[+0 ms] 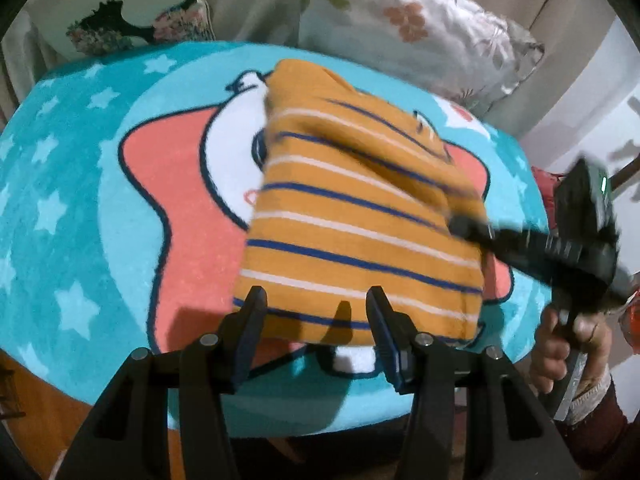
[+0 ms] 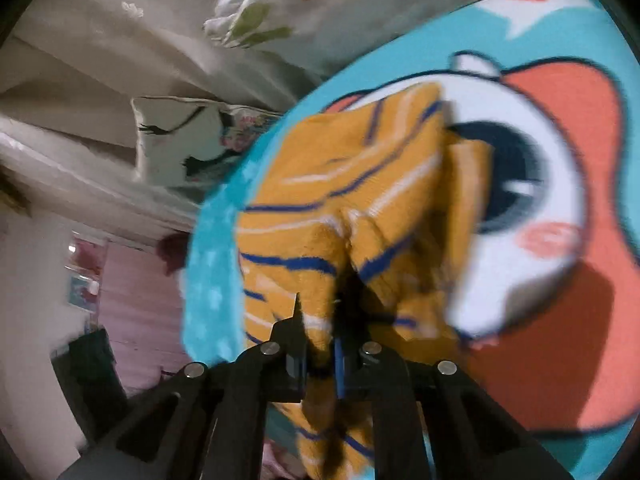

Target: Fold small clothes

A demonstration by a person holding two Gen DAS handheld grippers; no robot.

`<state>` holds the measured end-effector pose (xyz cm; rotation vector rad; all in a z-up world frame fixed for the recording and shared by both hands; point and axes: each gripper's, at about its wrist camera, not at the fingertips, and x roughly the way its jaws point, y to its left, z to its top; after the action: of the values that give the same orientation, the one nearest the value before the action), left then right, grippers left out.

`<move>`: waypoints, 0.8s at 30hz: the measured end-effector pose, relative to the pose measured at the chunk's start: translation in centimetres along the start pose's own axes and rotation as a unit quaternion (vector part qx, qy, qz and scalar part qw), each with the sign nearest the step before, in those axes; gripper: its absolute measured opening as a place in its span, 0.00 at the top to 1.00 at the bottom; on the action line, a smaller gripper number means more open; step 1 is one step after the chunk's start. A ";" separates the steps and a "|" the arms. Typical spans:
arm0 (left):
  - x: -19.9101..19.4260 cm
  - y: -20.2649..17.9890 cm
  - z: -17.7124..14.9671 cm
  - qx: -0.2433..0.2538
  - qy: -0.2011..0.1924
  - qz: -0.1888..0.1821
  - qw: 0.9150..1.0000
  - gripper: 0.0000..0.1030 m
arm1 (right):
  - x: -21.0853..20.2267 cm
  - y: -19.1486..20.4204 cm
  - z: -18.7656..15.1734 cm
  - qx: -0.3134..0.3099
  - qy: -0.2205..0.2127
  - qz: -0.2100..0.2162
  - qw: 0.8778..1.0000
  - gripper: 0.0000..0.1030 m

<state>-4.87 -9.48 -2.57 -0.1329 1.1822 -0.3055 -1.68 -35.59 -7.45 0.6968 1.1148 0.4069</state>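
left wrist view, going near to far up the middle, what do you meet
left claw, open → near hem of the striped orange garment → its far folded end → teal cartoon rug beyond it → floral cushion against the beige sofa

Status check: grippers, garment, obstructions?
Left gripper open, at striped garment's near hem. Right gripper shut on garment's right edge, lifting it. Nothing blocking on mat.

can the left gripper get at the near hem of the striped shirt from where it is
Probably yes. The left gripper is open right at the near hem of the shirt, with nothing between them. The right gripper is shut on the shirt's right side, clear of that hem.
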 end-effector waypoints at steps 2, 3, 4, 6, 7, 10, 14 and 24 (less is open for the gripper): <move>0.1 0.4 -0.4 0.000 -0.001 0.012 1.000 0.48 | -0.3 -3.0 -1.2 0.030 0.018 -0.024 0.999 0.96; 0.5 0.8 -0.4 -0.008 0.003 0.012 1.000 0.48 | -0.3 -3.8 -1.4 0.034 0.019 -0.033 0.999 0.95; 0.8 1.1 -0.5 -0.018 0.009 0.008 1.000 0.48 | 0.0 -3.9 -1.5 0.032 0.018 -0.040 0.999 0.95; 1.4 1.6 -0.5 -0.045 0.021 -0.004 0.999 0.48 | 0.3 -3.0 -1.1 0.015 0.010 -0.049 0.999 0.95; 1.5 1.7 -0.5 -0.053 0.022 -0.008 0.998 0.48 | 0.3 -2.4 -1.0 0.005 0.005 -0.051 0.999 0.95; 1.4 1.7 -0.2 -0.057 0.015 -0.001 0.998 0.47 | 0.1 -1.5 -0.9 -0.020 0.003 -0.061 0.998 0.89; 1.0 2.6 0.1 -0.067 0.003 0.009 0.998 0.41 | -1.8 -1.4 -0.6 -0.025 -0.009 -0.061 0.998 0.83; 5.5 3.9 3.7 -0.021 0.002 -0.016 1.000 0.66 | 0.4 9.6 6.5 -0.188 -0.047 -0.103 0.976 0.42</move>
<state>1.06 -7.62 -7.08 -0.1876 1.1922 -0.3100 4.87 -30.39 0.57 0.2610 0.9726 0.3894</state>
